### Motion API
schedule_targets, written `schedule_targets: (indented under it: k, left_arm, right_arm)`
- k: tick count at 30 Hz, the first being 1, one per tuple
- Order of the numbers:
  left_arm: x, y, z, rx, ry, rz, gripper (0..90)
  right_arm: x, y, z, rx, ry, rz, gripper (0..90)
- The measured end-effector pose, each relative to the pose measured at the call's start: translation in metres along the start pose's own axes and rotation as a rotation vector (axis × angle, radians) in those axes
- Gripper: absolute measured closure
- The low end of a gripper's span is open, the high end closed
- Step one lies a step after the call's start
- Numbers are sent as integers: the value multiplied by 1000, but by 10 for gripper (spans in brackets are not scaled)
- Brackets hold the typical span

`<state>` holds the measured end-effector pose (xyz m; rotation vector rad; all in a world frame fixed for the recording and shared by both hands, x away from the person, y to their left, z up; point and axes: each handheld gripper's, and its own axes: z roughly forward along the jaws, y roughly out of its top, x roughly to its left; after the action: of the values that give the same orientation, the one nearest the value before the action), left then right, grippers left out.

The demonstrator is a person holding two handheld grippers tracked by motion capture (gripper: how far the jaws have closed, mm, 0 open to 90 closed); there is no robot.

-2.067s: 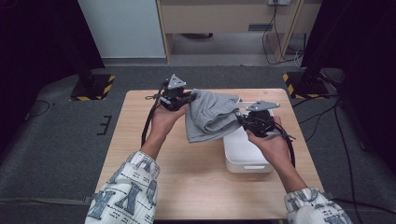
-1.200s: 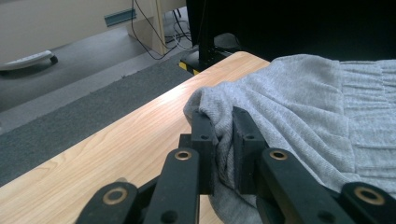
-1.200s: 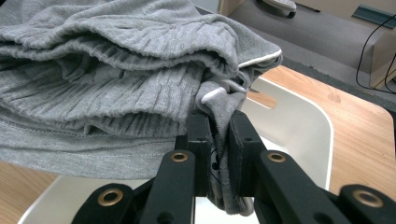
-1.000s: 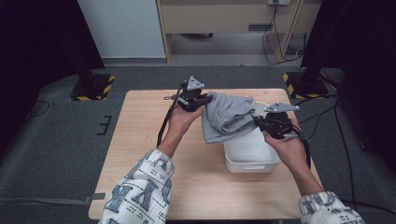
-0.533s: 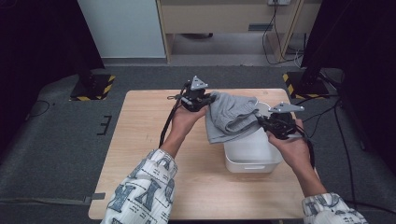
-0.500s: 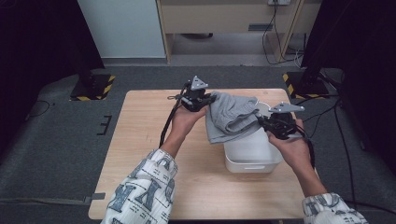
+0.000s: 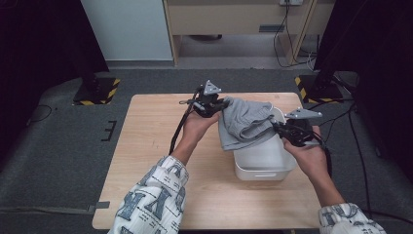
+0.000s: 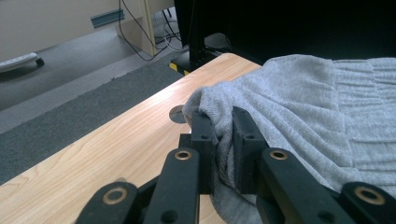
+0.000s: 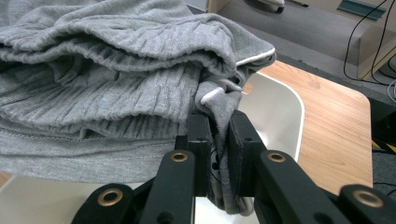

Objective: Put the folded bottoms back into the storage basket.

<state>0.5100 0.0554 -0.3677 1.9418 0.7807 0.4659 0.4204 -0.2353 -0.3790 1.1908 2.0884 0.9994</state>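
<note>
I am clamping my left gripper on a bunched fold of the grey garment, jaws nearly together. My right gripper is pinching its opposite edge just as tightly. I am holding the cloth spread over the white bin, my left hand at ten o'clock of it, my right hand at three. My right gripper view is showing the bin's inside beneath the cloth; my left is showing a round hole in the table.
</note>
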Motion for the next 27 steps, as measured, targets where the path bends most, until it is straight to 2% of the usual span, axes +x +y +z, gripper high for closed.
schedule_targets:
  k: [12, 27]
  left_arm:
    - [-4, -2, 8, -2, -11, -4, 813]
    - [-11, -4, 15, 7, -7, 12, 812]
  right_arm:
    - [-7, -5, 0, 6, -11, 12, 810]
    - [-12, -10, 3, 17, -25, 18, 809]
